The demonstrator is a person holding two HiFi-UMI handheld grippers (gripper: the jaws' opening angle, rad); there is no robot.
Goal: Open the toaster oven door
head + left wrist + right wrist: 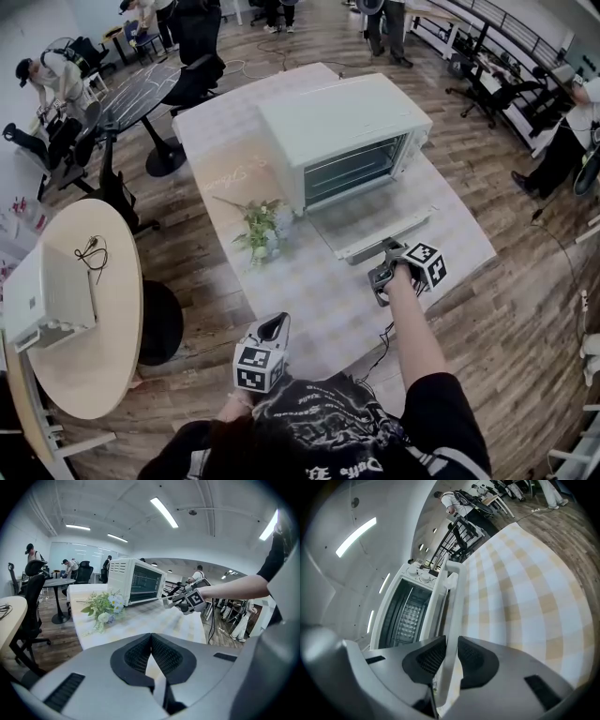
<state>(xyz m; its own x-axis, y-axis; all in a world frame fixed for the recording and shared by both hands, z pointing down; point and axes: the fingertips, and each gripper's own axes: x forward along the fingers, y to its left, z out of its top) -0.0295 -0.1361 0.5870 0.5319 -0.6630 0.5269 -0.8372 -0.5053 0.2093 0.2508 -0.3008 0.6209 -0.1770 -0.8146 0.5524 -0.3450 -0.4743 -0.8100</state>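
Toaster oven [328,117]: smooth white painted metal with a satin sheen. Door handle [452,620]: smooth, white. Worktop [319,300]: matt checked cloth, beige and white. Floor [525,309]: wood planks, dull finish. Fingers [429,656]: black, matt, finely ribbed.

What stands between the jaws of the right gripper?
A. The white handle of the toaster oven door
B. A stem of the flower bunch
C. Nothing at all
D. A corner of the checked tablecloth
A: in the right gripper view the white door handle runs between the jaws of the right gripper, which close on it, and the open toaster oven shows just behind.
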